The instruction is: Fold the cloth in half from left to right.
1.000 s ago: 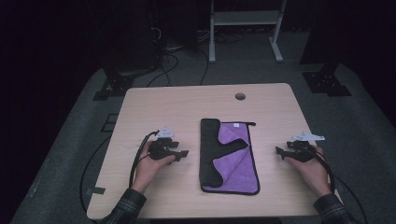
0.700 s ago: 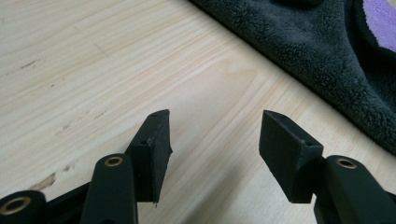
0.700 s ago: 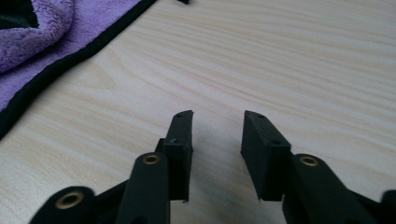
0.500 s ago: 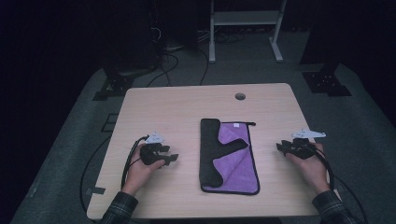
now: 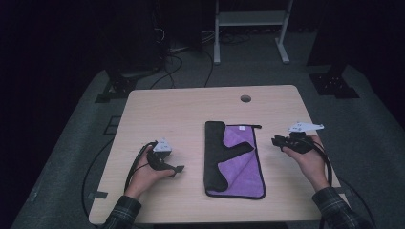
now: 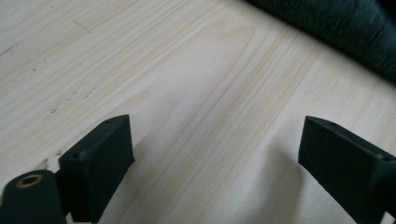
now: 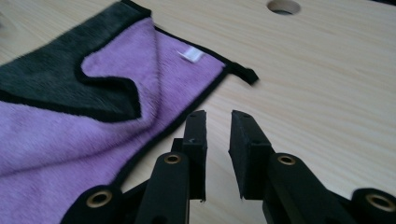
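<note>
Cloth [image 5: 235,160], purple with a dark underside folded over its left part, lies flat in the middle of the wooden surface [image 5: 191,109]. Left tool [image 5: 177,168] rests near the cloth's left edge, its jaws having just opened wide with nothing between them. Right tool [image 5: 274,140] hovers beside the cloth's upper right corner, its jaws having just closed to a narrow, empty gap.
</note>
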`<action>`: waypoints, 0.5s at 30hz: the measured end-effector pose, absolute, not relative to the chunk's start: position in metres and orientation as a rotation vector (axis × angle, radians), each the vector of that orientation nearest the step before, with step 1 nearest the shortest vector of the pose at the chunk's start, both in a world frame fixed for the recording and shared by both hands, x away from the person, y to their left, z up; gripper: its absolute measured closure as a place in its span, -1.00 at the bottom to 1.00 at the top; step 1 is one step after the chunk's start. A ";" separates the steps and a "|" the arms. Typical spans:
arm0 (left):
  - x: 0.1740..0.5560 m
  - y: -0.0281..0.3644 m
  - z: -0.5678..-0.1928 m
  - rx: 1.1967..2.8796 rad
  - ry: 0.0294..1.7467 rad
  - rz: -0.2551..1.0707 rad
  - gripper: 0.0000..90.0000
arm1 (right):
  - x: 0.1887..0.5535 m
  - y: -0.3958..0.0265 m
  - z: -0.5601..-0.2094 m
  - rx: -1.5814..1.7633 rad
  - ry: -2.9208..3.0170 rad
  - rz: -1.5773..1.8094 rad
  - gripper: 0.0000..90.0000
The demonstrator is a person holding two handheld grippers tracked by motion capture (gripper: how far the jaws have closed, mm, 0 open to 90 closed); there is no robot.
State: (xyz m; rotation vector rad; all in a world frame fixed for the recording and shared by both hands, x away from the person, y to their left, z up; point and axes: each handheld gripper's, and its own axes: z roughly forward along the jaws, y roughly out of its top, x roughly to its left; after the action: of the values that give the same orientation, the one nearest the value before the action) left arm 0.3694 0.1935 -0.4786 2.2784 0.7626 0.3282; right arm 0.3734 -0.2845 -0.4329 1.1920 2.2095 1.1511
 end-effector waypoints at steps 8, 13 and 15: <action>0.368 0.192 -0.482 2.272 0.757 0.329 -1.00 | 0.384 -0.258 -0.426 1.134 2.247 1.208 0.64; 0.369 0.194 -0.483 2.268 0.736 0.323 -1.00 | 0.391 -0.242 -0.423 1.091 2.288 1.221 0.64; 0.369 0.194 -0.483 2.267 0.736 0.323 -1.00 | 0.393 -0.236 -0.422 1.087 2.298 1.236 0.64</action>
State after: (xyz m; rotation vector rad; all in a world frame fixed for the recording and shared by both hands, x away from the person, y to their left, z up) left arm 0.3688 0.1939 -0.4828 2.2674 0.7359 0.3230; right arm 0.3932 -0.2358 -0.4224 1.0875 2.2980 1.2364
